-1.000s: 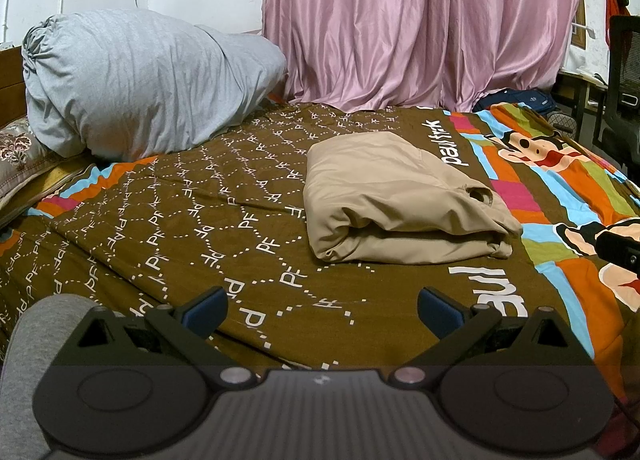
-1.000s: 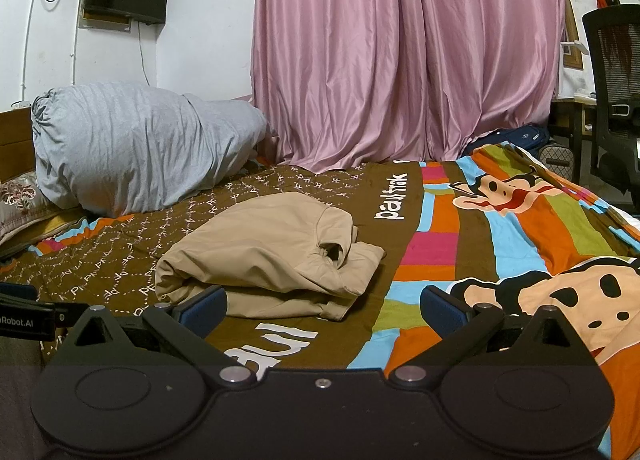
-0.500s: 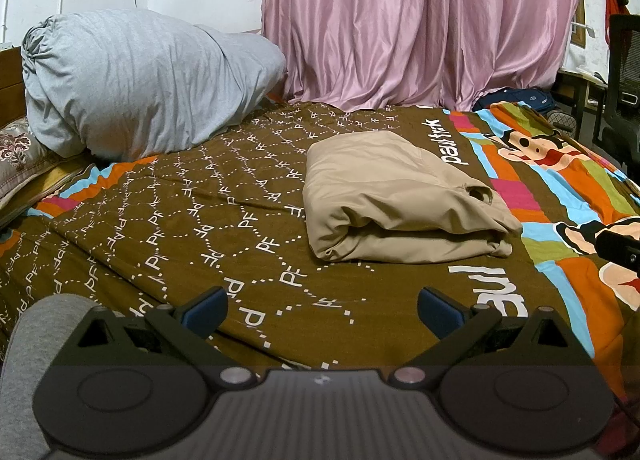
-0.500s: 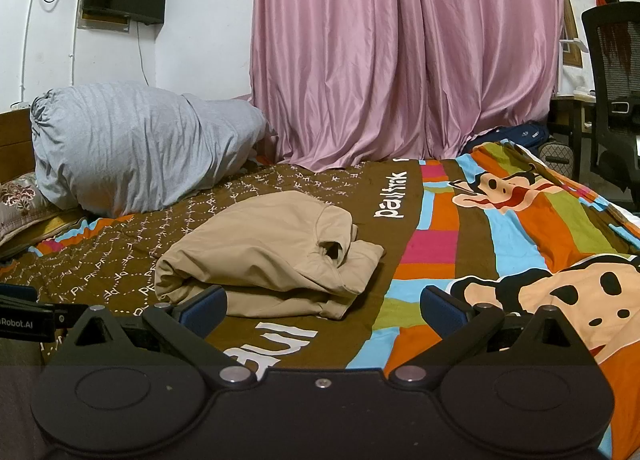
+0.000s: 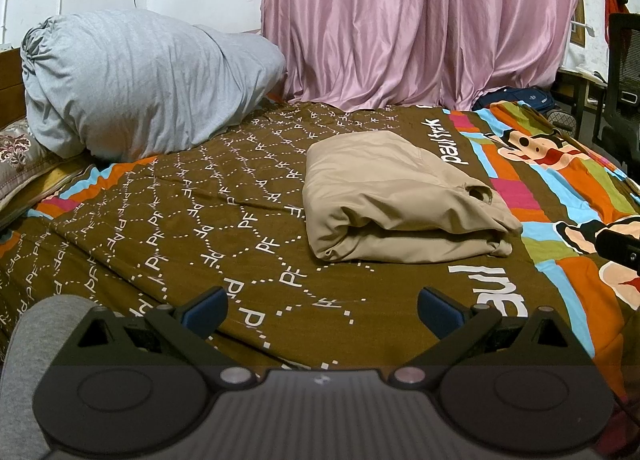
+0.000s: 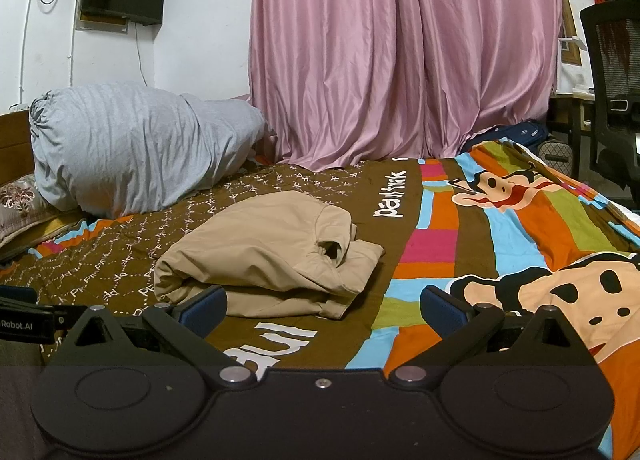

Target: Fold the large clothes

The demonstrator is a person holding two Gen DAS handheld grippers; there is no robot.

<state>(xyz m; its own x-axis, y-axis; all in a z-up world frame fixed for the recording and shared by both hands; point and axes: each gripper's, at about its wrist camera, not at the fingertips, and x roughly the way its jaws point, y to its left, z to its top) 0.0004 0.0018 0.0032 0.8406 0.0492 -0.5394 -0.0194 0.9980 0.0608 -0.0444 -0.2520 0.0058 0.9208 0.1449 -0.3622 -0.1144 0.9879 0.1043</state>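
Note:
A beige garment point(image 5: 396, 203) lies folded into a thick bundle in the middle of the bed; it also shows in the right wrist view point(image 6: 276, 256). My left gripper point(image 5: 322, 310) is open and empty, low over the bedspread, short of the bundle's near edge. My right gripper point(image 6: 322, 310) is open and empty, near the bundle's front right; its left fingertip overlaps the bundle's near edge in the view. Whether it touches the garment I cannot tell.
A brown and striped cartoon bedspread point(image 5: 200, 227) covers the bed. A large grey rolled duvet point(image 5: 136, 83) lies at the back left. Pink curtains point(image 6: 400, 51) hang behind. A black office chair point(image 6: 612, 91) stands at the right.

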